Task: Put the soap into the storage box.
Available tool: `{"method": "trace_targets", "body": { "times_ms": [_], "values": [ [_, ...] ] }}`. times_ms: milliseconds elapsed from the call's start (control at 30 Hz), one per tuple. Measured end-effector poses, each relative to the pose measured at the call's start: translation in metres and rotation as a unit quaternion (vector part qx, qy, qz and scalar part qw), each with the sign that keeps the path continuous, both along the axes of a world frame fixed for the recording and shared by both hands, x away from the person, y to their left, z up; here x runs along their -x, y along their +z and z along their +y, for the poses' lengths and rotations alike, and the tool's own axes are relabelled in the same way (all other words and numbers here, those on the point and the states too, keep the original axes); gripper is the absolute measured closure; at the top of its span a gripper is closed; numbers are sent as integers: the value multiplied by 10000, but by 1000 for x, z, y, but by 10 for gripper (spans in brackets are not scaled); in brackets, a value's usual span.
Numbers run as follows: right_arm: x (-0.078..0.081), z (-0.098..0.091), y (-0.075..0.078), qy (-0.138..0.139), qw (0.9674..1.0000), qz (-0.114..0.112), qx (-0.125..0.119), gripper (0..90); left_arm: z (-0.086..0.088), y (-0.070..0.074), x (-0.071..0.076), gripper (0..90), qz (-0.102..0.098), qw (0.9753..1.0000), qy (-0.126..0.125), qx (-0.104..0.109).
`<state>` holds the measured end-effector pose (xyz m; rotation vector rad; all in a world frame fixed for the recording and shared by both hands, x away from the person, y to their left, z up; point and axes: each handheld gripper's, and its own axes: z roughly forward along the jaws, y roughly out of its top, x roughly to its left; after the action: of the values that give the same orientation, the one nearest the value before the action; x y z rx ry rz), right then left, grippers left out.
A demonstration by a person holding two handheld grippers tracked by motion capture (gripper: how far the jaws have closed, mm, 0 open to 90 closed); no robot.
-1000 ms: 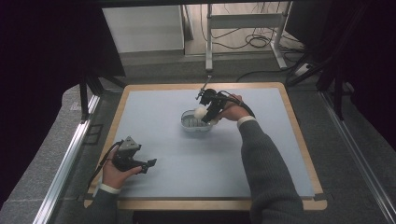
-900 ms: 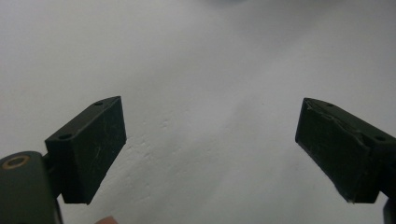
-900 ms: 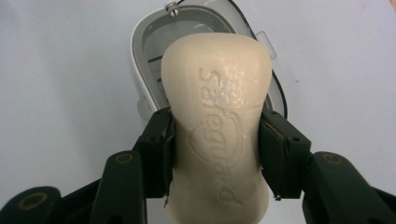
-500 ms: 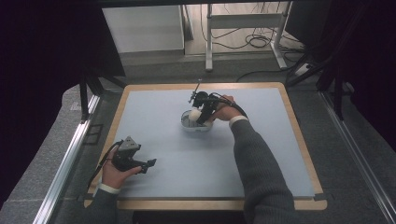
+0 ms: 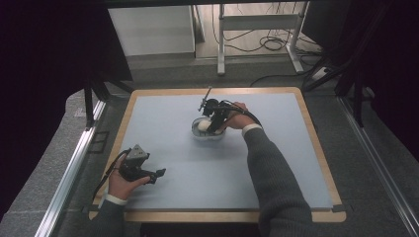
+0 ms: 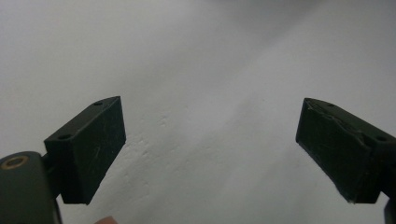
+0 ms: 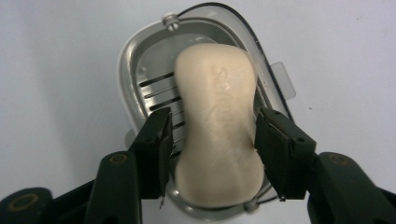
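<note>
Right gripper (image 7: 212, 135) is down over the soap dish (image 7: 135, 65), jaws parted either side of the cream soap bar (image 7: 219, 135). The right-hand jaw sits against the bar's waist; on the other side a thin gap shows, so the bar is straddled, not squeezed. The soap lies lengthwise in the clear dish on its slotted metal insert, filling most of it. From the high view the dish (image 5: 197, 134) sits mid-mat, a little toward the far edge, half covered by the right gripper (image 5: 213, 124) and hand. The near end of the dish is cut off behind the jaws. Left gripper (image 5: 157, 174) rests near the front-left corner of the blue-grey mat (image 5: 276, 168), well apart, its jaws wide open (image 6: 210, 154) over bare mat.
</note>
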<state>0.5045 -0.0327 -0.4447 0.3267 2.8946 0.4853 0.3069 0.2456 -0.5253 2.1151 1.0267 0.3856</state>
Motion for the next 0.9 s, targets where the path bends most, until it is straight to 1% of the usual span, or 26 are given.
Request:
{"method": "trace_targets", "body": {
  "times_ms": [67, 100, 133, 167, 200, 233, 267, 333, 400, 433, 500, 533, 600, 633, 667, 700, 733, 767, 800, 833, 867, 900],
  "values": [
    [2, -2, 3, -56, 9999, -30, -86, 442, 0, 0, 0, 88, -2, 10000, 1, 7],
    [3, -6, 8, -154, 9996, -70, -246, 426, 1, 1, 0, 89, -5, 10000, -3, 2],
    [3, -6, 8, -154, 9996, -70, -246, 426, 1, 1, 0, 89, -5, 10000, -3, 2],
    [5, -9, 10, -222, 9992, -66, -313, 415, 1, 1, -1, 89, 3, 10000, 5, 27],
    [6, -13, 13, -312, 9985, -70, -437, 409, 1, 1, -1, 89, 6, 10000, 3, 50],
    [7, -15, 14, -329, 9980, -90, -533, 408, 0, 1, -2, 89, -4, 9999, 13, 100],
    [8, -20, 16, -362, 9968, -111, -704, 403, 1, 1, -2, 89, 0, 10000, 1, 96],
    [11, -26, 19, -475, 9949, -109, -881, 395, 0, 0, -3, 89, 1, 9999, 26, 114],
    [15, -33, 21, -527, 9940, -116, -948, 383, -1, -1, -4, 90, 15, 10000, 7, 56],
    [17, -41, 22, -614, 9929, -161, -1003, 368, -1, -1, -4, 90, 22, 10000, 8, 52],
    [19, -49, 22, -713, 9909, -138, -1136, 366, -1, -1, -4, 89, 25, 10000, 19, 37],
    [19, -49, 22, -713, 9909, -138, -1136, 366, -1, -1, -4, 89, 25, 10000, 19, 37],
    [22, -57, 21, -822, 9892, -179, -1203, 348, -1, 0, -3, 89, -1, 10000, 42, 39],
    [24, -61, 20, -886, 9881, -216, -1238, 337, 0, 0, -3, 90, -23, 10000, 82, 52],
    [28, -70, 19, -1086, 9840, -299, -1380, 335, 0, 0, -1, 90, -55, 9999, 89, 62],
    [28, -70, 19, -1086, 9840, -299, -1380, 335, 0, 0, -1, 90, -55, 9999, 89, 62],
    [30, -74, 18, -1136, 9825, -318, -1440, 336, 0, 1, 0, 90, -63, 9999, 80, 62],
    [34, -80, 17, -1215, 9802, -346, -1522, 335, 0, 1, 0, 90, -65, 9999, 80, 70],
    [37, -84, 16, -1275, 9789, -347, -1561, 334, 0, 1, 0, 90, -65, 9999, 71, 85],
    [41, -90, 14, -1346, 9772, -393, -1595, 328, -1, 0, 1, 90, -60, 9999, 60, 86],
    [44, -94, 13, -1393, 9764, -405, -1598, 323, -1, 0, 1, 90, -58, 9999, 52, 66],
    [48, -100, 11, -1469, 9749, -425, -1619, 316, -1, 0, 1, 90, -57, 10000, 49, 39]
  ]
}}
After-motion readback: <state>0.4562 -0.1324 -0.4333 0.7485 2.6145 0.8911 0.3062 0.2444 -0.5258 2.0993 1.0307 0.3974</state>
